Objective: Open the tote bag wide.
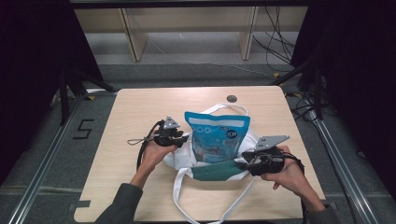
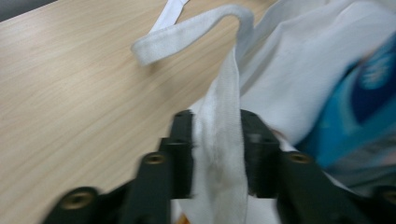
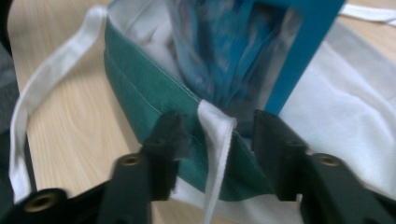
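On the left, our left gripper (image 1: 180,138) sits at the left edge of the white tote bag (image 1: 184,156). In the left gripper view its jaws are drawn in narrow on a white strap (image 2: 219,154), which runs up between them and loops over the wooden table (image 2: 70,93). The bag lies flat near the middle of the table, soft and creased, with a dark green band (image 1: 217,171) along its mouth on the near side. A blue snack packet (image 1: 217,135) with a clear window sticks out of the mouth toward the far side. Another white strap (image 1: 187,205) curls over the table's near edge.

On the right, our right gripper (image 1: 243,163) meets the bag's right near corner. In the right gripper view its jaws stand apart on either side of a strap end (image 3: 215,140) at the green hem, not pressing it.

A small dark disc (image 1: 231,98) lies at the table's far edge, well apart from the bag.
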`<move>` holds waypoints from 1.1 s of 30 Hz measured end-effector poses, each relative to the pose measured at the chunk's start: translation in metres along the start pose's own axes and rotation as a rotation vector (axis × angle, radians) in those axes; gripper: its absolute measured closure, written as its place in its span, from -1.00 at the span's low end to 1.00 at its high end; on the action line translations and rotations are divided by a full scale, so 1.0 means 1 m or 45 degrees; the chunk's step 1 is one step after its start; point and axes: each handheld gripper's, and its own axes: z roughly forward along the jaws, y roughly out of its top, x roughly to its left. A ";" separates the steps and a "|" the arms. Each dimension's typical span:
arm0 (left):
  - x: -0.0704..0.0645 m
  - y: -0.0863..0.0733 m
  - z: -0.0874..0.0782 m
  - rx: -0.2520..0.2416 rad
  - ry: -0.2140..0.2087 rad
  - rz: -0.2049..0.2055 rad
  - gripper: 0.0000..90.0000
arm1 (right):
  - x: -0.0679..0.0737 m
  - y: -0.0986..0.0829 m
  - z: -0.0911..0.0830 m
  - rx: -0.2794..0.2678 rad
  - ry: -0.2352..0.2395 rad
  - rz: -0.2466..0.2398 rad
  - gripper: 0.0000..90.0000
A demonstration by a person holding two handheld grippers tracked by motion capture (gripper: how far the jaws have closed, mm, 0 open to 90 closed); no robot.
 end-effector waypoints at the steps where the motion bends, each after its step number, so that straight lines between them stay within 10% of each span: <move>1: 0.005 -0.001 0.002 0.026 0.013 0.010 0.78 | 0.000 -0.002 0.001 0.033 0.011 -0.030 0.50; 5: 0.020 -0.016 0.020 0.064 -0.005 -0.129 0.84 | 0.005 -0.019 0.005 0.179 0.003 -0.073 0.80; 14: 0.016 -0.019 0.023 0.084 0.056 -0.130 0.72 | 0.012 -0.056 0.023 0.234 0.043 0.034 0.85; 17: 0.009 -0.014 0.004 -0.023 0.067 -0.179 0.37 | 0.011 -0.053 0.020 0.236 0.047 0.032 0.75; 27: -0.030 -0.031 -0.068 -0.204 -0.157 -0.166 0.39 | 0.005 -0.030 -0.028 -0.138 -0.038 0.118 0.21; 33: -0.045 -0.051 -0.060 -0.174 -0.203 -0.120 0.41 | 0.000 -0.036 -0.018 -0.053 -0.167 0.149 0.32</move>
